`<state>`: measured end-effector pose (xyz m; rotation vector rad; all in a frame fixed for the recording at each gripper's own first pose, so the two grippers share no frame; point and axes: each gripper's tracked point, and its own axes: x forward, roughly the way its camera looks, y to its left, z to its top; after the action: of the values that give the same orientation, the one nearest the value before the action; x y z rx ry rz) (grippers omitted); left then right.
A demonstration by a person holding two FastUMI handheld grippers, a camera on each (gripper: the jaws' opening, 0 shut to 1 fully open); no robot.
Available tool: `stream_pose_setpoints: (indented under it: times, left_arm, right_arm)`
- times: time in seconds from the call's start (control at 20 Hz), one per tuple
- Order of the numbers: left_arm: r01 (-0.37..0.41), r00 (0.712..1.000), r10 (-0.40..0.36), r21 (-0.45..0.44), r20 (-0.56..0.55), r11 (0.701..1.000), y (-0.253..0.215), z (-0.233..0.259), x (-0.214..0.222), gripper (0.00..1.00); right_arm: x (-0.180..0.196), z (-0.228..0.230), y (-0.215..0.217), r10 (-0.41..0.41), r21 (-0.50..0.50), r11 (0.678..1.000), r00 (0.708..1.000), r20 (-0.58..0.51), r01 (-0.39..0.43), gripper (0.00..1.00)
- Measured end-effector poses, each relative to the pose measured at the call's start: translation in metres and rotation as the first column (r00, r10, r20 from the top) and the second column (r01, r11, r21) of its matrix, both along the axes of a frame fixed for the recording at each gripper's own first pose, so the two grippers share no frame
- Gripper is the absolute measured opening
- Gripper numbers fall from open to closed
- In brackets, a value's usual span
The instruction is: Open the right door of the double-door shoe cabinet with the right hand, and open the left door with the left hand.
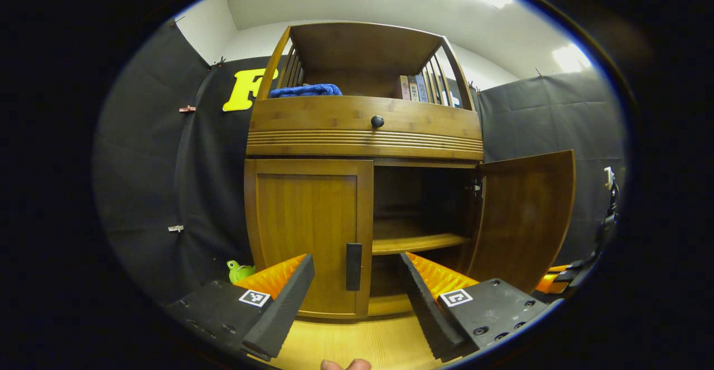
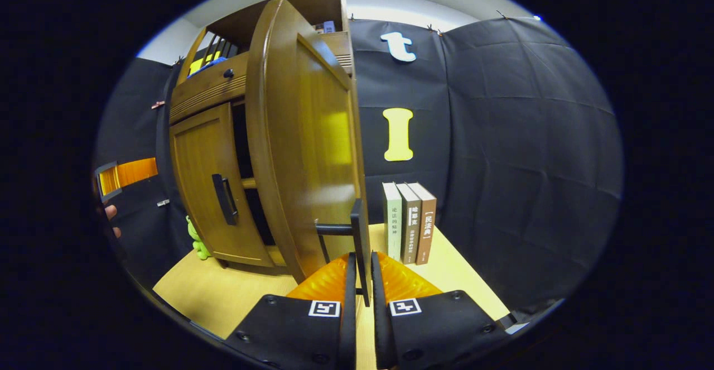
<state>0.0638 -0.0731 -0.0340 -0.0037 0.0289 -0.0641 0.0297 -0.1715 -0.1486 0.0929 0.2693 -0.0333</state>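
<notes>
A wooden shoe cabinet stands on a yellow table. Its left door is closed, with a dark vertical handle at its inner edge. My left gripper is open just in front of that handle, one finger on each side, not touching. The right door is swung open, showing a shelf inside. In the right gripper view the open right door fills the middle, and my right gripper is shut on its dark handle. The left door appears behind it.
A drawer with a black knob sits above the doors; a blue cloth and books lie on the top shelf. A green toy sits left of the cabinet. Three books stand on the table right of the open door.
</notes>
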Motion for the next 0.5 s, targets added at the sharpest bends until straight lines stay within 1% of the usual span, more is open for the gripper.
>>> stream_pose_setpoints:
  times: [0.05,0.1,0.15,0.3,0.4,0.45,0.5]
  left_arm:
    - [0.002,1.0,-0.002,-0.002,-0.003,1.0,-0.002,-0.003,0.004,0.92]
    - [0.003,1.0,-0.003,-0.006,-0.008,1.0,-0.003,-0.006,0.008,0.95]
    - [0.003,1.0,-0.004,-0.011,-0.014,1.0,-0.004,-0.009,0.014,0.95]
    - [-0.002,0.999,0.002,0.001,-0.037,1.0,-0.006,-0.02,0.027,0.92]
    - [-0.001,0.999,0.001,0.006,-0.041,1.0,-0.009,-0.023,0.036,0.92]
    - [0.001,0.999,-0.001,0.003,-0.043,1.0,-0.011,-0.026,0.039,0.95]
    - [0.002,0.999,-0.002,0.001,-0.047,1.0,-0.013,-0.028,0.042,0.92]
  right_arm:
    - [0.0,0.002,-0.009,-0.009,-0.005,1.0,1.0,0.006,0.009,0.18]
    - [-0.001,0.005,-0.016,-0.013,-0.005,1.0,1.0,0.012,0.013,0.18]
    - [-0.002,0.005,-0.022,-0.01,-0.003,1.0,1.0,0.006,0.01,0.18]
    - [-0.003,0.005,-0.033,-0.007,-0.004,1.0,1.0,0.005,0.007,0.18]
    - [-0.004,0.005,-0.036,-0.006,-0.021,1.0,1.0,0.006,0.006,0.18]
    - [-0.005,0.006,-0.038,-0.007,-0.037,0.999,1.0,0.007,0.007,0.18]
    - [-0.006,0.006,-0.041,-0.011,-0.053,0.999,1.0,0.01,0.012,0.18]
